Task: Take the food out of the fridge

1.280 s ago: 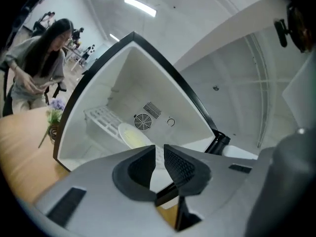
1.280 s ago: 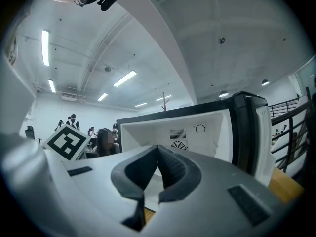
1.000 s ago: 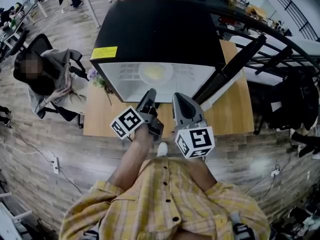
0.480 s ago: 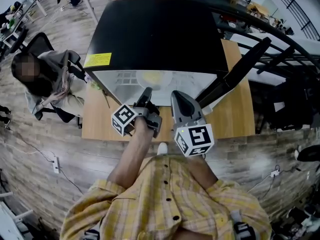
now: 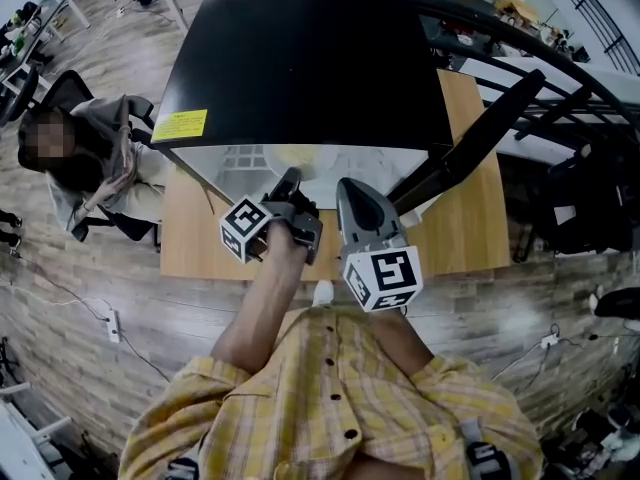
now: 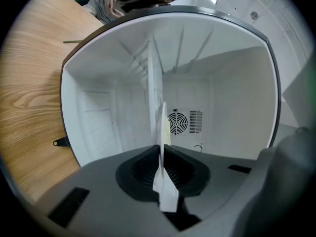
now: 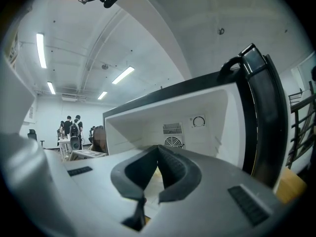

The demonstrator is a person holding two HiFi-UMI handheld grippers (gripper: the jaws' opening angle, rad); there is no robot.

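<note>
The left gripper (image 5: 289, 178) has rolled and pushed toward 12 o'clock, deeper into the mouth of the fridge (image 5: 300, 68). Its jaws have just been closing and now pinch the rim of the plate (image 6: 163, 125), seen edge-on between them.

The fridge (image 5: 300, 78) stands on the table (image 5: 470, 228) straight ahead of both grippers. Its door (image 5: 470, 148) swings out beyond the right gripper (image 5: 350, 188). A plate (image 6: 162, 125) sits between the jaws of the left gripper (image 5: 289, 178).
</note>
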